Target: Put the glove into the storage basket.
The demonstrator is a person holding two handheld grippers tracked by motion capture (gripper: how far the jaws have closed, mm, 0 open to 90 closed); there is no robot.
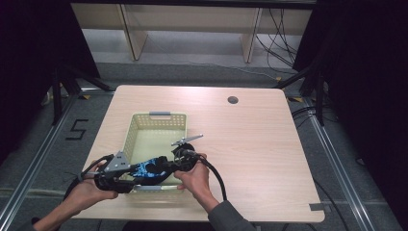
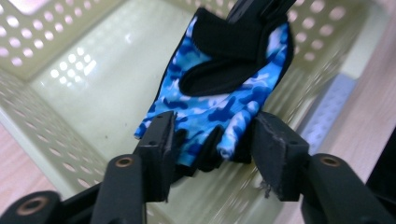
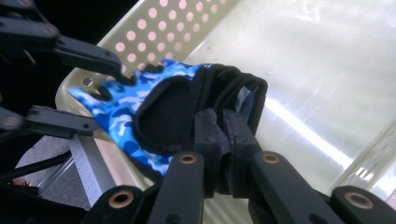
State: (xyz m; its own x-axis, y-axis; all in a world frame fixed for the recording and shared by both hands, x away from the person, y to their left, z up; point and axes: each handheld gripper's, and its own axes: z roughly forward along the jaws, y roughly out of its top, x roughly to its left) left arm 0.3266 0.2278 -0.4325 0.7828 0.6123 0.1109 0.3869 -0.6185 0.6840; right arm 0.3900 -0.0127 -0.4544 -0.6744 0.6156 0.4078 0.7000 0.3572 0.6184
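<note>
At the near edge of the surface, your two hands bring both tools together over the front rim of the pale perforated basket. Left hand-held gripper: jaws parted, standing either side of the finger end of the blue camouflage glove; the fabric lies between the pads but they do not seem to press it. Right hand-held gripper: jaws clamped tight on the black cuff of the glove, carrying it.

Glove position: hanging just above the basket floor, at the near end, stretched between the two tools. Beyond it the basket floor is bare, with a grey handle on the far rim. Past the basket, a round cable hole in the surface.

Step in hand, as you read it: placing the glove into the basket, the left side released.

Next move likely calls for drawing your left tool back clear of the fingers, then lowering the cuff onto the basket floor and parting the right jaws.
</note>
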